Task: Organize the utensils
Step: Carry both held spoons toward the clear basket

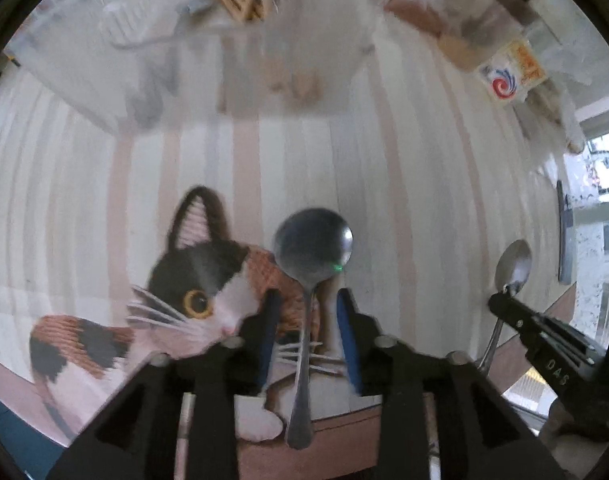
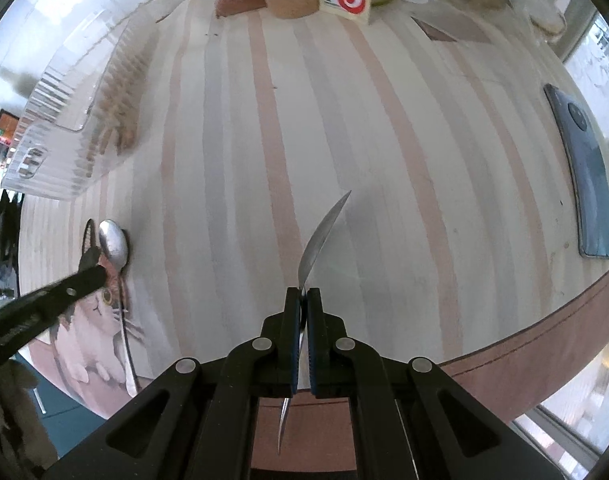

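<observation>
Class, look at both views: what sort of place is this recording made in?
Probably a home dining table: a striped tablecloth with a calico cat print, metal spoons, a clear ribbed plastic utensil tray, and a window alongside.

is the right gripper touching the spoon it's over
Touching. The right wrist view shows the right gripper with its blue pads shut on the spoon, whose neck runs out between them with no gap.

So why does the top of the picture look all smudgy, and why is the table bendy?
In the left wrist view the clear utensil tray at the top is blurred, while the spoon stays sharp, with a green glint. In the right wrist view the fisheye lens curves the striped table into a dome.
</observation>
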### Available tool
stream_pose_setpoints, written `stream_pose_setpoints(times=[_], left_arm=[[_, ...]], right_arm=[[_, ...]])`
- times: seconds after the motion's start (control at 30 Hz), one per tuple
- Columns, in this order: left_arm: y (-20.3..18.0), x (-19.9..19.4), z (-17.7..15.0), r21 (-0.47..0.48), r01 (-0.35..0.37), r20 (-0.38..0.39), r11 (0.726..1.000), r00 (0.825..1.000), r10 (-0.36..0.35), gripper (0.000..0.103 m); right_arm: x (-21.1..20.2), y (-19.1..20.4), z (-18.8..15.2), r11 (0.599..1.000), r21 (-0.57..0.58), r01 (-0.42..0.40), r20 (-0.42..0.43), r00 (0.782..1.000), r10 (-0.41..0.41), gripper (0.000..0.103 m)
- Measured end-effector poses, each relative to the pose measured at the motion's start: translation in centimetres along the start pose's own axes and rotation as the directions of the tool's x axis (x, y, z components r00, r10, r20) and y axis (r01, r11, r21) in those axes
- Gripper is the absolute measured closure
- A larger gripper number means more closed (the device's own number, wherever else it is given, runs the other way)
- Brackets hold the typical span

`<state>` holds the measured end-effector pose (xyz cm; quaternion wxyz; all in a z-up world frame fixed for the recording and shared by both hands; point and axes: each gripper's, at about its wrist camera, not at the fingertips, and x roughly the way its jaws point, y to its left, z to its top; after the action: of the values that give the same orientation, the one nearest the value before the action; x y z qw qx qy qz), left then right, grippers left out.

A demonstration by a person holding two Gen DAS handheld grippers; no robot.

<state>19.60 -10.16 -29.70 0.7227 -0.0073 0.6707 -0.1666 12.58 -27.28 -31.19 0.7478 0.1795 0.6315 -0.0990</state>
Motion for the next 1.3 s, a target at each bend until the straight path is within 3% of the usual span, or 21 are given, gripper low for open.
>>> stream_pose_setpoints(times=[0.07,0.2,0.27,0.3,0.33,0.47,0.67,1.0,1.1,1.17,1.27,1.3], left_arm=[[-1.0,0.2,0.2,0.035,-0.034,0.018,0.999,0.999,0.033,0.062],[-3.0,1.1,1.2,0.091,-0.127,0.057,0.988,0.991,0.122,0.064],[-3.8,1.5,1.6,0.116,-0.163,0.074,0.98,0.985,0.155,0.071],[-4.2,1.6,1.8,0.13,-0.189,0.084,0.973,0.98,0.179,0.093],[-4.4,1.7,1.8,0.14,-0.187,0.089,0.972,0.98,0.176,0.101],[-4.7,1.1,1.9,0.132,-0.168,0.075,0.977,0.984,0.159,0.103],[-1.0,-3.1,-1.0,0.073,-0.139,0.089,0.988,0.987,0.132,0.103],[0.8,-7.8,-1.4,0.033,-0.109,0.168,0.994,0.981,0.102,0.103],[2.0,-7.3,-1.2,-0.001,-0.029,0.153,1.0,0.988,0.029,0.102],[2.6,-5.3,-0.6,-0.028,0.024,0.092,0.999,0.996,-0.021,0.094],[3.4,-2.8,-0.8,-0.079,0.032,0.039,0.996,0.999,-0.029,0.073],[3.5,-2.0,-0.8,-0.084,0.019,0.029,0.996,0.999,-0.016,0.071]], right_arm=[[0.0,-0.5,0.2,1.0,0.003,0.01,0.004,1.0,-0.01,0.1],[-0.1,-1.4,0.5,1.0,0.012,0.02,0.003,1.0,-0.02,0.1],[0.1,-1.1,0.3,1.0,0.014,0.026,0.005,1.0,-0.026,0.1],[0.1,-1.1,0.2,0.999,0.015,0.028,0.006,1.0,-0.028,0.1],[0.2,-1.1,0.2,0.999,0.015,0.028,0.006,1.0,-0.028,0.1],[0.1,-1.1,0.2,1.0,0.018,0.025,0.013,1.0,-0.025,0.1],[-0.6,-0.9,0.3,0.999,0.03,0.011,0.037,0.999,-0.012,0.1],[-2.1,-0.7,0.8,0.999,0.036,-0.021,0.074,0.997,0.018,0.1],[-2.4,-0.5,0.7,0.999,0.033,-0.028,0.074,0.997,0.025,0.1],[-2.3,-0.2,0.9,0.999,0.029,-0.028,0.075,0.997,0.025,0.1],[-1.9,0.0,1.2,0.999,0.031,-0.028,0.072,0.997,0.025,0.1],[-1.8,0.0,1.1,0.999,0.03,-0.024,0.071,0.997,0.021,0.1]])
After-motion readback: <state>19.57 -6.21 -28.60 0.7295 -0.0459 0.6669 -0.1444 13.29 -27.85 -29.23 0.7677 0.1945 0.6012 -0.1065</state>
